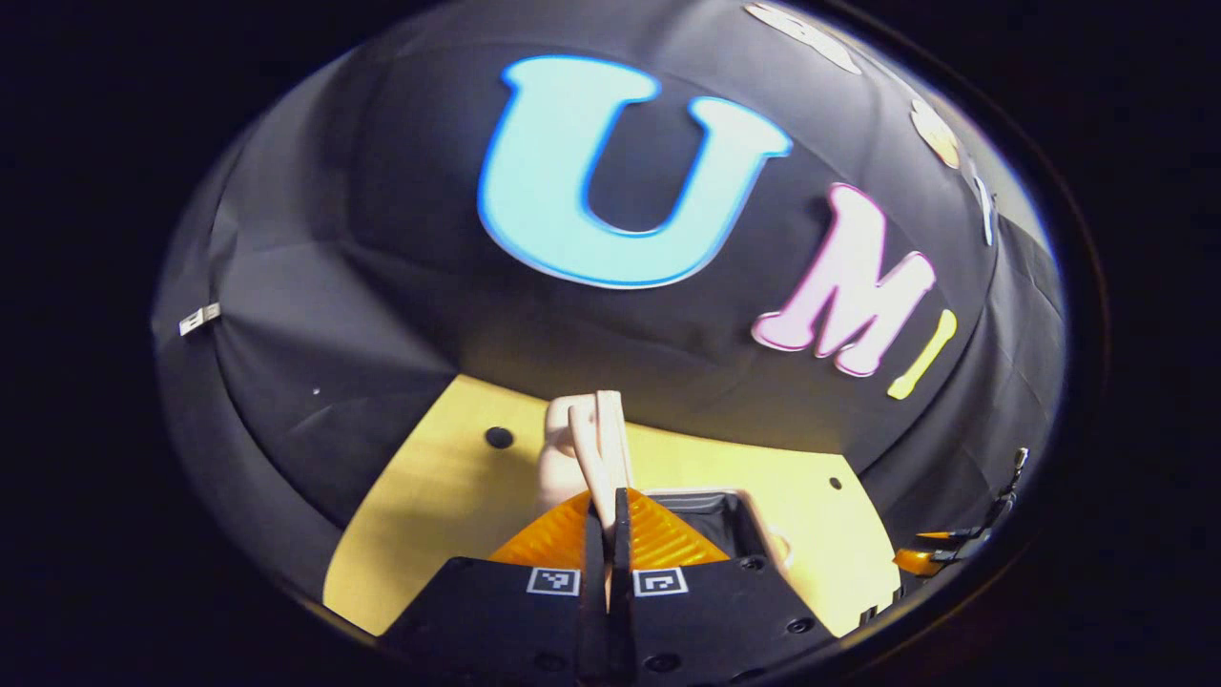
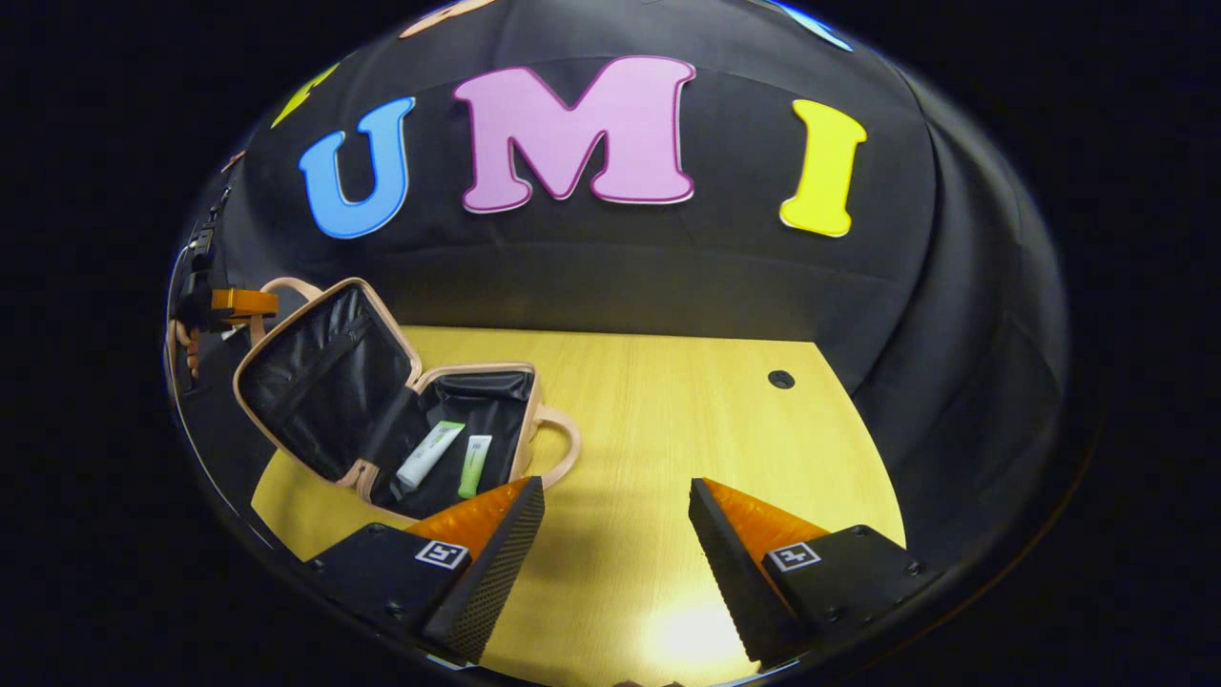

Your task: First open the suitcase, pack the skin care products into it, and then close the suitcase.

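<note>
Right gripper view shows the suitcase (image 2: 382, 410) lying open on the left part of the wooden tabletop (image 2: 687, 420), its lid (image 2: 324, 382) propped up at a slant and showing a dark fabric lining. Two skin care tubes, a white tube (image 2: 429, 453) and a green tube (image 2: 474, 466), lie side by side in the lower half, so the packing looks done and closing the case is what remains. The right claw (image 2: 615, 534) hangs over bare tabletop just beside the case, spread wide with nothing between its fingers. Left gripper view has the left claw (image 1: 608, 539) pinched nearly closed on the thin pale rim of the lid (image 1: 603, 448), with both fingers pressing it edge-on. The left claw also appears far off at the left edge of the right gripper view, by the lid's top. The shell looks like a small, stiff, fairly light moulded case with a smooth surface that could slip, so the narrow rim or the looped handle (image 2: 561, 444) is the sensible hold; the handle gives a surer purchase, the rim better leverage for swinging the lid down. The tubes look soft and light and lie low enough, I judge, not to foul the closing lid.
</note>
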### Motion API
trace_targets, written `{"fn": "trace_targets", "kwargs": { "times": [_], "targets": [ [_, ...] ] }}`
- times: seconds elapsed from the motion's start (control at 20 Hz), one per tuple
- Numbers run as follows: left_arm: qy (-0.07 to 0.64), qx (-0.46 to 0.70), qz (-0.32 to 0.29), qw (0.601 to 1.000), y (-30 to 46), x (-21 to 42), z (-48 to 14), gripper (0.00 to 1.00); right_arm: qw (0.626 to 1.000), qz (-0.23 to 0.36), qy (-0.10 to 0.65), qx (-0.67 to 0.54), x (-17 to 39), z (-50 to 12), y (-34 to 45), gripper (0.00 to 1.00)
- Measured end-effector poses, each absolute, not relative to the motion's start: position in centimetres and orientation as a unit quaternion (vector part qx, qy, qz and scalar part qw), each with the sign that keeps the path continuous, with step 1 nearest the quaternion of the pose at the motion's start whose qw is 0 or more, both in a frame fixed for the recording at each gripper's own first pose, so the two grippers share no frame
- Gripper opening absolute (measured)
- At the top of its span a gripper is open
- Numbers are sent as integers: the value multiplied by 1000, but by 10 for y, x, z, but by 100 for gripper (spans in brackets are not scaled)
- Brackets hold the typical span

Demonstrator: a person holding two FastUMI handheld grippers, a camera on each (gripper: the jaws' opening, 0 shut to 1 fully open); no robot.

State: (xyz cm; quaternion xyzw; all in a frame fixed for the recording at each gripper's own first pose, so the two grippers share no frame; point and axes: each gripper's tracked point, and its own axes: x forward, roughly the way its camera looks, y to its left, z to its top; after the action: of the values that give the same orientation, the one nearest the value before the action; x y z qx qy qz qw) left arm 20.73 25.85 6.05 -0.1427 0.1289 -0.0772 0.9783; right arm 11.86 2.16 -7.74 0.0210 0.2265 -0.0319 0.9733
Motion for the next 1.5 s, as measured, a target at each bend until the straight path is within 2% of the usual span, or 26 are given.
{"fn": "trace_targets", "kwargs": {
  "times": [0.2,0.3,0.4,0.55,0.75,0.9,0.95,1.05,1.1,1.2,1.5],
  "targets": [
    [125,-187,-129,966,126,206,64,6,974,-33,217,62,125,-69,-3,97],
    [150,-213,-136,956,44,227,23,6,974,-27,214,75,126,-63,-22,97],
    [177,-199,-141,953,5,238,-15,6,974,-6,211,78,127,-58,-25,97],
    [224,-148,-133,954,-32,258,-68,6,974,10,216,72,117,-57,-32,97],
    [272,-95,-115,951,-57,270,-121,9,977,-4,205,53,117,-58,-54,97],
    [276,-73,-109,952,-60,273,-126,16,981,-4,192,35,116,-54,-56,97],
    [265,-82,-130,952,-69,272,-119,18,980,-1,193,40,119,-55,-60,97],
    [250,-113,-153,949,-79,261,-102,36,980,2,190,50,116,-48,-57,97],
    [234,-116,-152,953,-77,255,-90,74,981,2,185,53,116,-42,-56,97],
    [188,-106,-144,966,-69,239,-58,96,984,-1,169,53,113,-29,-56,97],
    [39,-60,-87,994,-6,147,54,96,990,-20,137,39,76,0,-35,97]
  ]
}}
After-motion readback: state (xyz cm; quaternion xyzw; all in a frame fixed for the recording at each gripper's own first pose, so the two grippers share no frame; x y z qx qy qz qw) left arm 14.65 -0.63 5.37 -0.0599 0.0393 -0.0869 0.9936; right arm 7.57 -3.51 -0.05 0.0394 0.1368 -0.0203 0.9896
